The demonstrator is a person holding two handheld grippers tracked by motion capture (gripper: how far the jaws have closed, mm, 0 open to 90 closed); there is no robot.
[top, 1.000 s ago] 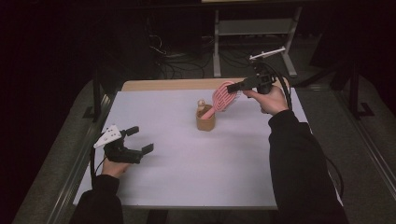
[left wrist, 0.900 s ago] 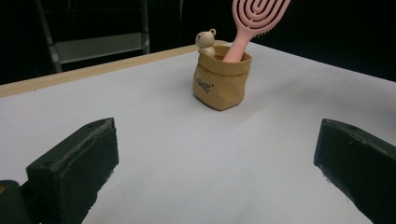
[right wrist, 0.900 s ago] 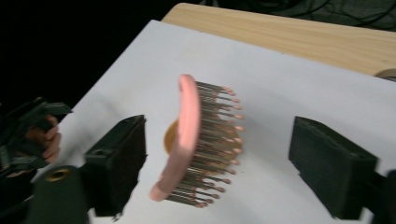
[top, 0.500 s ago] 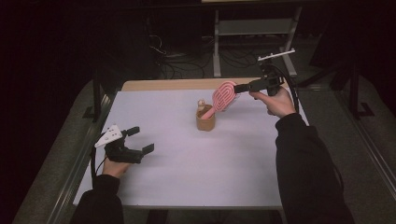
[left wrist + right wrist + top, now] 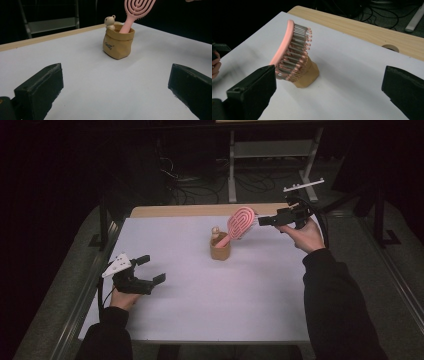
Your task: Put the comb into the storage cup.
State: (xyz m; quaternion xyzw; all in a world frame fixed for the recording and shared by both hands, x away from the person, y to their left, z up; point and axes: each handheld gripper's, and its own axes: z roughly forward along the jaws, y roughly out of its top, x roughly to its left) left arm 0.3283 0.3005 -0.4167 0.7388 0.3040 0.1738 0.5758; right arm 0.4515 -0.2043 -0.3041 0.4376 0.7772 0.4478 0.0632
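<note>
Pink hairbrush leaning in tan pouch, bear charm beside handle.

Small dark lettering on the tan pouch is too blurred to read.

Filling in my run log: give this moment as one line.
right tool: open, just released | pink hairbrush: handle in tan pouch | left tool: open, idle

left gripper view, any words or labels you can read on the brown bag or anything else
Brown bag: one short dark printed word on its front, too small and blurred to read.
Pink hairbrush: no text.
Small bear figure: no text.
Nothing else bears readable writing.
</note>
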